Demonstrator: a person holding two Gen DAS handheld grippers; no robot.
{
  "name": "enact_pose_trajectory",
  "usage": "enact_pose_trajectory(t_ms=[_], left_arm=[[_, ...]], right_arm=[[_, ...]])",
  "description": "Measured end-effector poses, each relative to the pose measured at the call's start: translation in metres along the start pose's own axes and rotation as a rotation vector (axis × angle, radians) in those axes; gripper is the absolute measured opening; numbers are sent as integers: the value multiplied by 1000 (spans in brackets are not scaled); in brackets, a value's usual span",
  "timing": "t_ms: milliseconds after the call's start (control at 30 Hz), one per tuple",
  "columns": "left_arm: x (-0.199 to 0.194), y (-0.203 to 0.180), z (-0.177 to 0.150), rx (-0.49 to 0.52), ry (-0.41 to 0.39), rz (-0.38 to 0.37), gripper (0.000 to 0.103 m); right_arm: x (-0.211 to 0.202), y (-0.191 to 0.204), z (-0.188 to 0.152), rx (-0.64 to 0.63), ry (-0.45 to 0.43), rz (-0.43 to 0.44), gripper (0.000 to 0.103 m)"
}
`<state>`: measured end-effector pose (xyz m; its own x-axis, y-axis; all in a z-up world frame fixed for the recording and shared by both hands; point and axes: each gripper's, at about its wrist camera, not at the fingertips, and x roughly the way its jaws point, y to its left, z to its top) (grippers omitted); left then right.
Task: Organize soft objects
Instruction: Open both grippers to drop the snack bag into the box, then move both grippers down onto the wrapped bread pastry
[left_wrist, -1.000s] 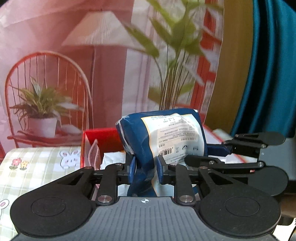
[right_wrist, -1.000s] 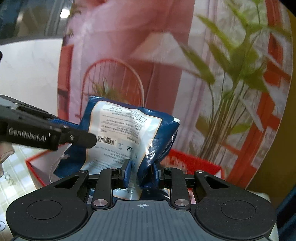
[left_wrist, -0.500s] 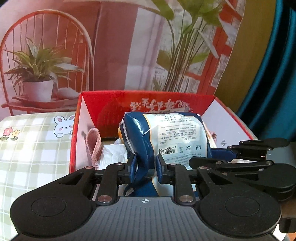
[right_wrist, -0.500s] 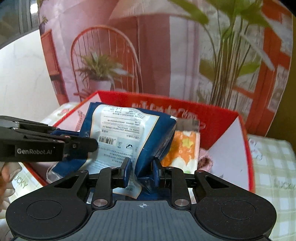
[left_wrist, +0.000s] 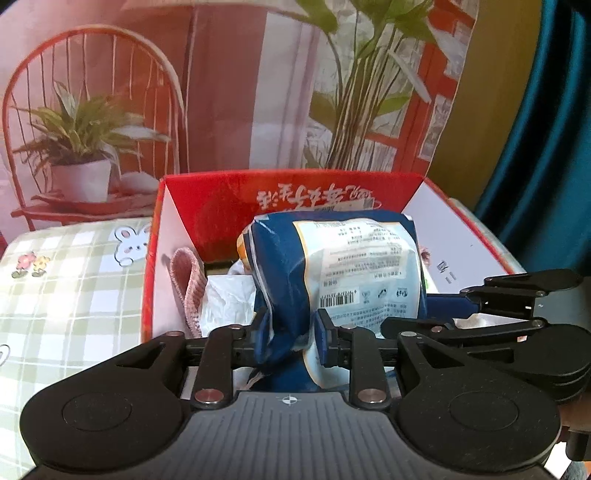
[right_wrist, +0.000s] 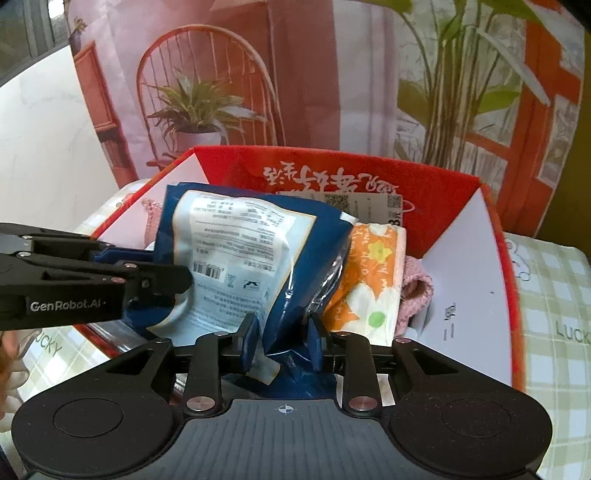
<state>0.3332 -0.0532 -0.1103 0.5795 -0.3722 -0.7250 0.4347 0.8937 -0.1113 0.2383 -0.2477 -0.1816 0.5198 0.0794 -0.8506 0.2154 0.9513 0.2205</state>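
A blue bag (left_wrist: 351, 266) (right_wrist: 236, 251) with a white printed label lies tilted inside the red box (left_wrist: 221, 199) (right_wrist: 443, 199), on top of other soft things. My left gripper (left_wrist: 291, 328) has the bag's left fold between its pads; its jaws are opening, but the fold still fills the gap. My right gripper (right_wrist: 283, 332) grips the bag's right edge the same way, jaws also opening. Each gripper shows in the other's view: the right one (left_wrist: 480, 295) at the bag's right side, the left one (right_wrist: 147, 273) at its left side.
In the box lie a pink knitted piece (left_wrist: 188, 280) (right_wrist: 415, 288), an orange flowered pack (right_wrist: 373, 273) and crumpled white plastic (left_wrist: 229, 295). The box stands on a green checked cloth (left_wrist: 74, 295) (right_wrist: 554, 295). A printed backdrop (left_wrist: 92, 129) rises behind, a teal curtain (left_wrist: 546, 147) at the right.
Both grippers tipped downward and brought the blue bag from above the box down into it. The jaws on both sides have spread a little.
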Motion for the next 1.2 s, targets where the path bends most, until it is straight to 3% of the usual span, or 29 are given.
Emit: enact_pose_trajectory(t_ms=[100,200,367,600,833,1000,1200], left_arm=[[-16,-3,-1,22,-35,27,53],[-35,-5,-3,39,-76,44,58],[-62,-11,-8,41,-115,46,59],[-90,-31,-34,40,-139,7,59],[-90,-51,-66,31,-124,-55,59],[-67,-66,-87,41,-57,-93,59],[-42,-73,-105,32,17,-143,58]], right_arm=[[-15,5,-4,-20,-49,-25,37],[-33,6,-8,-16,-115,-55,48],[-67,-2,-21,-5,-217,-51,50],[-109,-11,-53,-51,-269,-7,52],[-130,-26,-95,-79,-250,9,56],[-117,-34,-133,-106,-155,-5,57],[-95,-45,-162,-47,-67,30,57]])
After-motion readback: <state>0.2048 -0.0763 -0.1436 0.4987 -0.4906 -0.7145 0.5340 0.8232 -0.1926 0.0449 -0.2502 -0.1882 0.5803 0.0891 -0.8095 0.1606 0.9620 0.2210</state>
